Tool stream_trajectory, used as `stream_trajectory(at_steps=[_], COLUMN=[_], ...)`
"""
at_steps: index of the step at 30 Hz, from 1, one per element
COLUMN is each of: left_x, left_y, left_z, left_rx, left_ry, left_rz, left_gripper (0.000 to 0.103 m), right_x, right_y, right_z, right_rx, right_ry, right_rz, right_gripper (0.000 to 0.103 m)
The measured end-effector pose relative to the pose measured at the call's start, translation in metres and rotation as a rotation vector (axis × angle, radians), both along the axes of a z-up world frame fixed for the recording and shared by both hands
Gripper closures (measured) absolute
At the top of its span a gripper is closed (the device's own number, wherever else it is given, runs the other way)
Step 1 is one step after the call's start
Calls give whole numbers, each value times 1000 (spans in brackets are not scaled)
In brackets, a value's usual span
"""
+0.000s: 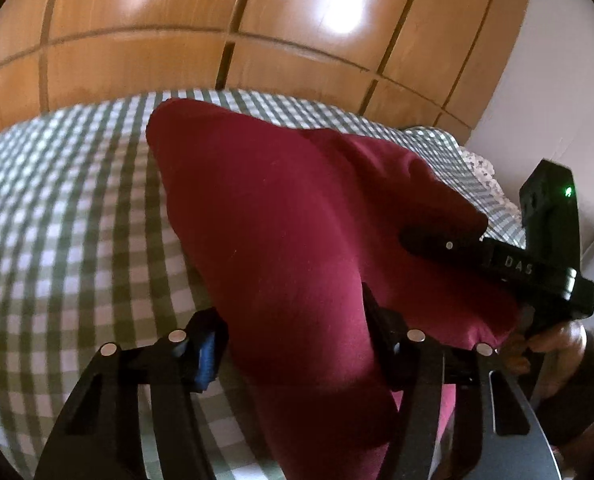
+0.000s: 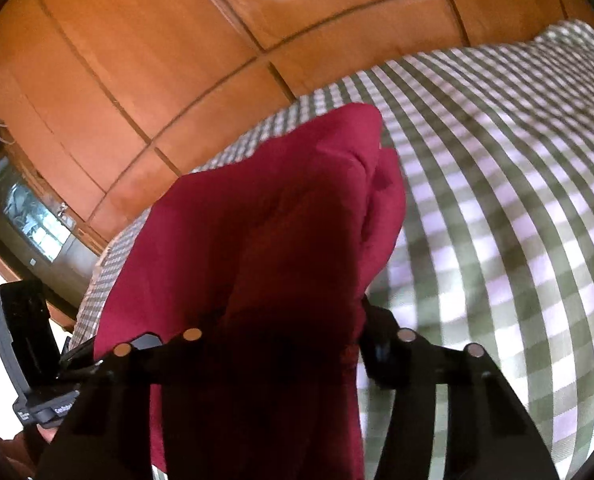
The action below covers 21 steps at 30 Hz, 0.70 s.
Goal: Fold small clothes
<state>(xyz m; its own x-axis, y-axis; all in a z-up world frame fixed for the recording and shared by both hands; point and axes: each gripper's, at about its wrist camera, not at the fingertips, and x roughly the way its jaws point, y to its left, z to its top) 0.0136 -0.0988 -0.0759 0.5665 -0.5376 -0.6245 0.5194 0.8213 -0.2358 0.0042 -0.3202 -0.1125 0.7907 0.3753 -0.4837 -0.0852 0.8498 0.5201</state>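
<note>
Both tools are on the same piece right now: my left tool (image 1: 293, 344) has its jaws about half closed with the red garment (image 1: 281, 216) bunched between them, and my right tool (image 2: 281, 344) looks the same on its own edge. I honestly can't tell from either wrist view whether the pads are properly pinching the cloth or it's just draped through the gap. The near end of the garment is raised at the tools while the far end trails down onto the bed with its green checked sheet (image 1: 69, 216), which I'd guess is so I can carry one edge over to make a fold. Around it there's a wooden wardrobe (image 1: 145, 12) behind the bed, well apart from the cloth, and nothing else lies on the sheet nearby. What really gets in the way is the garment itself, which hides my own fingertips.
</note>
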Motion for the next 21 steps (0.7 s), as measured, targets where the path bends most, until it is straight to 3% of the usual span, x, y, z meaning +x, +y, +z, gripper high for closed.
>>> stream_trajectory(at_steps=[11,21], left_x=[20,87], left_y=[32,73], left_z=[21,35], left_rx=[78,143], left_ry=[-162,-283], left_rz=[97,236], left_gripper=[46,46], right_x=[35,127], right_y=[49,100], right_z=[31,50], right_rx=[-25,-67], right_ry=[-135,-214], right_rz=[105,171], right_gripper=[58,58])
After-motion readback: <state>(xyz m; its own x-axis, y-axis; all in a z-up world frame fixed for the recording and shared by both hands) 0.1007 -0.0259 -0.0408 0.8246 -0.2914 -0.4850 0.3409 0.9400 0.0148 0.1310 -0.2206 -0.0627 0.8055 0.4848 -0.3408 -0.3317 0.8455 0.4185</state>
